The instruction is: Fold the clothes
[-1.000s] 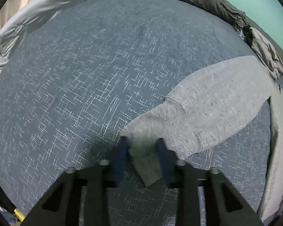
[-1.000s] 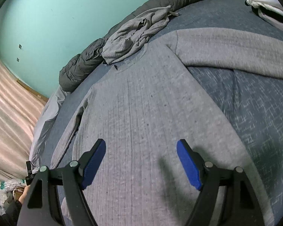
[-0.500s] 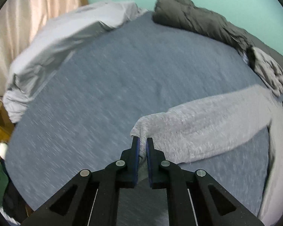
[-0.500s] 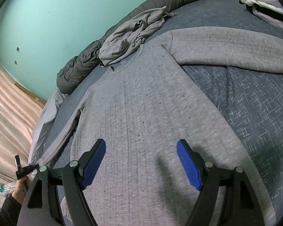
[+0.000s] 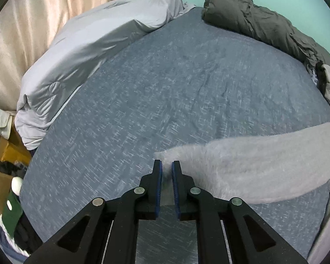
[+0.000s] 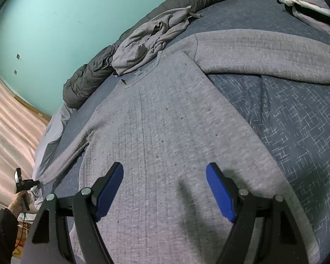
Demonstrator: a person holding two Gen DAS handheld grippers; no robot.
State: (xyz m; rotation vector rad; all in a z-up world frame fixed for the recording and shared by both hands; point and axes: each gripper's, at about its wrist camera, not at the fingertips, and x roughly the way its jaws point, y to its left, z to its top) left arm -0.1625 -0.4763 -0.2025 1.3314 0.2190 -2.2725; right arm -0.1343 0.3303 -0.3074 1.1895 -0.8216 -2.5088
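A grey long-sleeved sweatshirt point(image 6: 165, 132) lies flat on the blue patterned bed cover point(image 6: 297, 121), neck towards the wall. My left gripper point(image 5: 166, 165) is shut on the cuff of its left sleeve point(image 5: 253, 169) and holds it lifted off the cover; the sleeve stretches away to the right. It also shows far left in the right wrist view point(image 6: 28, 183). My right gripper point(image 6: 165, 173) is open and empty, low over the sweatshirt's body. The other sleeve point(image 6: 275, 55) lies spread to the right.
A crumpled grey garment point(image 6: 151, 41) lies by the sweatshirt's neck. A dark grey duvet point(image 5: 264, 22) runs along the teal wall. A pale blue quilt point(image 5: 88, 55) lies at the bed's left edge. White clothes point(image 6: 305, 2) sit far right. Boxes and bags point(image 5: 2, 136) stand beside the bed.
My left gripper closed on the sleeve cuff and lifted it, pulling the sleeve out from the body. My right gripper has stayed open over the sweatshirt, barely moving.
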